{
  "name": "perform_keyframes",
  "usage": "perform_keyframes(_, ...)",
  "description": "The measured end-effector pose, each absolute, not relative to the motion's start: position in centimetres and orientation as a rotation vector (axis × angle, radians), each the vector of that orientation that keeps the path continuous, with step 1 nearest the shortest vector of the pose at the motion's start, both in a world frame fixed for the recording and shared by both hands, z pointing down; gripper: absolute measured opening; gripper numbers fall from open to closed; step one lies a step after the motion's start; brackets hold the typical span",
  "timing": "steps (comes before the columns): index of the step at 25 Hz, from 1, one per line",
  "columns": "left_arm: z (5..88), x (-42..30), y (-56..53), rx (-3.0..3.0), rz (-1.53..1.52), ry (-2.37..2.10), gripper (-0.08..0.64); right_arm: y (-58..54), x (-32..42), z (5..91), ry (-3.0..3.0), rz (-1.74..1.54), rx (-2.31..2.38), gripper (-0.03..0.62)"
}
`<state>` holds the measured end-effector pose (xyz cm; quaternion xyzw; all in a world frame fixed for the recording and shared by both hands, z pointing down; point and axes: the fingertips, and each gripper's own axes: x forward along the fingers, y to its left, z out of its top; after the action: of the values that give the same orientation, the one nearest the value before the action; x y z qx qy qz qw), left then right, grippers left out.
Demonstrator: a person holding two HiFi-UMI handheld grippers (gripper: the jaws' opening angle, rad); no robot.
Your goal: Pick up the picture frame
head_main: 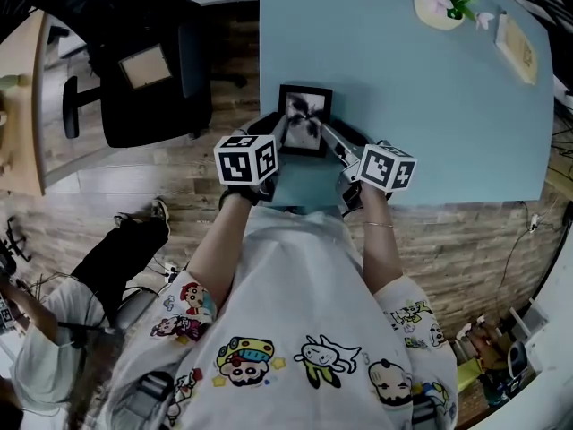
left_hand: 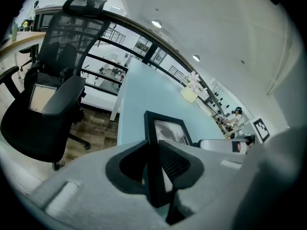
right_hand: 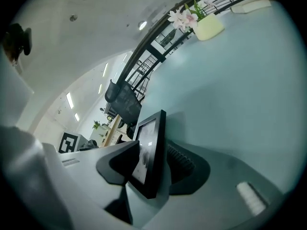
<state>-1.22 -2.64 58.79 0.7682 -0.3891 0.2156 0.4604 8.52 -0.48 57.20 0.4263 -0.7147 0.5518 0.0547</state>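
Observation:
The black picture frame (head_main: 304, 119) with a grey photo is held at the near edge of the light blue table (head_main: 448, 115). My left gripper (head_main: 282, 134) is shut on its left edge; in the left gripper view the frame (left_hand: 169, 127) runs edge-on between the pads of the gripper (left_hand: 154, 152), which press on it. My right gripper (head_main: 333, 144) stands at the frame's right side. In the right gripper view the frame (right_hand: 152, 143) is upright between the wide-set jaws of the gripper (right_hand: 154, 156), and I see no pad pressing on it.
A pale pot of pink flowers (head_main: 440, 5) and a small light-coloured frame (head_main: 517, 48) sit at the table's far right. A black office chair (head_main: 148, 65) stands on the wooden floor left of the table. Another person (head_main: 63, 330) is at the lower left.

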Motion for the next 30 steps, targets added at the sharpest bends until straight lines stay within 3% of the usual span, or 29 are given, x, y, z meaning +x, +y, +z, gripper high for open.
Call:
perform_keyframes(15, 58.8, -1.2, -2.7, 1.866, 0.454, -0.91, 0.071, -0.2, 6.5, 57.6, -2.144, 1.973, 0.938, 0.178)
perform_keyframes(30, 58.7, -1.2, -2.7, 1.851, 0.415, -0.865, 0.069, -1.9, 3.2, 57.1, -2.204, 2.154, 0.772, 0.105)
